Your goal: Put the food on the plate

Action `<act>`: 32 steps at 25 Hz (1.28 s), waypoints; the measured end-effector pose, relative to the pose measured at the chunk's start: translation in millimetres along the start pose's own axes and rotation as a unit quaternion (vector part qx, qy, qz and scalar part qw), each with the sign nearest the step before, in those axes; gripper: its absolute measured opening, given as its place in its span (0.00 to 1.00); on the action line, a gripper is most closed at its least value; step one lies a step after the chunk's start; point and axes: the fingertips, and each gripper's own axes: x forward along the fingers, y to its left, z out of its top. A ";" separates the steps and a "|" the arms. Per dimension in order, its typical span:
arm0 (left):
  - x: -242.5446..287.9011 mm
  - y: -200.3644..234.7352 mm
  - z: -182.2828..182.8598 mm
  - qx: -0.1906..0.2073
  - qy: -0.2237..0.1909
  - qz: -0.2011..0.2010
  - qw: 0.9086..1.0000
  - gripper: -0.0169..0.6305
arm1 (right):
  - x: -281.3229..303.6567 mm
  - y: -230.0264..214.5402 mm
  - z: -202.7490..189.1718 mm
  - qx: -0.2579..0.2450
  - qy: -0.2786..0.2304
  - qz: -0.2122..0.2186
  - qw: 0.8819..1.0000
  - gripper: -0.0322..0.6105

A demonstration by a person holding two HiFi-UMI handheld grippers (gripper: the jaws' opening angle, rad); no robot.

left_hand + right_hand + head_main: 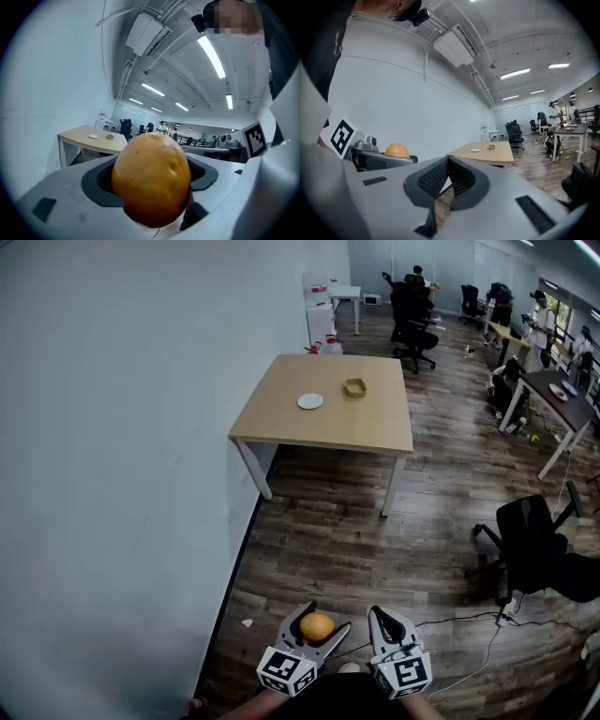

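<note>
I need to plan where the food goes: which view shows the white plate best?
The head view: it looks down on the white plate, round and empty on the table. The left and right gripper views each show it only as a thin, distant sliver, nearly edge-on.

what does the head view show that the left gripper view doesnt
Only the head view: the nearby black office chair and the white cable on the floor. Only the left gripper view: the ceiling strip lights. Both: the orange-coloured food clamped in the left hand-held gripper, and the far wooden table with the white plate on it.
</note>
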 end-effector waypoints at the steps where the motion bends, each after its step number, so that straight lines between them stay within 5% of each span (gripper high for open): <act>1: 2.1 -2.9 -1.0 0.001 0.000 0.000 1.000 0.56 | -1.9 -2.3 0.1 -0.001 0.001 0.000 1.000 0.14; 8: 18.8 -24.2 -17.5 0.018 0.030 -0.011 0.999 0.56 | -11.2 -21.2 -11.4 0.056 0.003 0.009 0.998 0.14; 17: 50.3 -8.3 -33.6 0.002 0.065 -0.040 0.997 0.56 | 15.6 -47.4 -40.0 0.023 0.056 0.012 0.998 0.14; 28: 115.4 137.3 -6.6 -0.035 0.076 -0.074 0.994 0.56 | 165.9 -53.0 -46.8 0.013 0.112 -0.014 0.993 0.14; 32: 126.7 199.9 18.8 -0.052 0.074 -0.094 0.991 0.56 | 233.4 -46.6 -31.1 0.051 0.121 -0.035 0.991 0.14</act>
